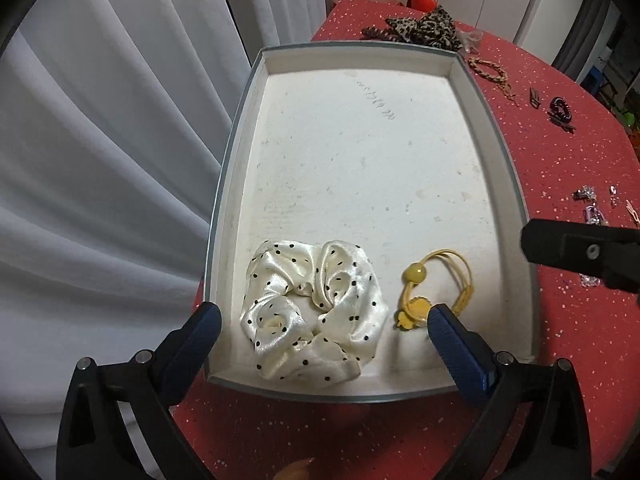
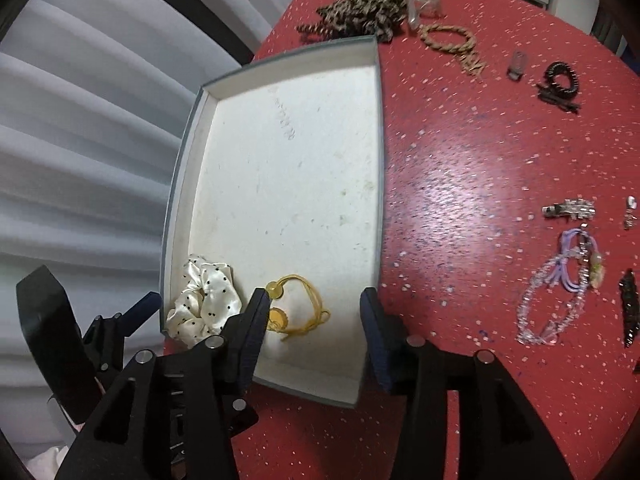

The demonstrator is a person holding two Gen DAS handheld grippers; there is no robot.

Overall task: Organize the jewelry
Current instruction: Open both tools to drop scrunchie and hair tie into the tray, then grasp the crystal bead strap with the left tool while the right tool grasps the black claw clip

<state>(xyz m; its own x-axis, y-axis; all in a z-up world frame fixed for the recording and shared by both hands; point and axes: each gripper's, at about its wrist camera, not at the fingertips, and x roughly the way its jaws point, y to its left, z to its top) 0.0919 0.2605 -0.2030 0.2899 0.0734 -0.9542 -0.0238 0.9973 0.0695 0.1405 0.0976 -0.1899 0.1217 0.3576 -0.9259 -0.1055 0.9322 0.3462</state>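
Two claws are up over the near end of the tray, and both are spread wide with nothing between their fingers. The left claw (image 1: 324,320) hangs above the white polka-dot scrunchie (image 1: 314,310), its blue pads straddling it without touching. The right claw (image 2: 314,312) sits just beside it, its left finger overlapping the yellow hair tie (image 2: 296,312) in the right wrist view; whether that finger actually touches the tie is hard to say from this angle.

Both pieces lie inside the shallow white tray (image 1: 516,184), down at its near end: scrunchie on the left, yellow hair tie (image 1: 436,284) to its right, close together but apart. The tray floor beyond them is bare white lining, a little stained.

Out on the red speckled worktop (image 2: 460,200), to the right of the tray, the loose pieces are spread around. At the far edge sits a leopard-print scrunchie (image 2: 368,8), touching the tray's far corner, with a braided tan bracelet (image 2: 452,44) just beside it. Further right come a small clip (image 2: 518,64) and a dark coiled hair tie (image 2: 560,80). Nearer, well clear of the tray, lie a silver rhinestone clip (image 2: 570,208), a lilac hair tie (image 2: 576,260) tangled with a clear beaded strand (image 2: 536,312), and a dark clip (image 2: 628,308) at the frame edge.
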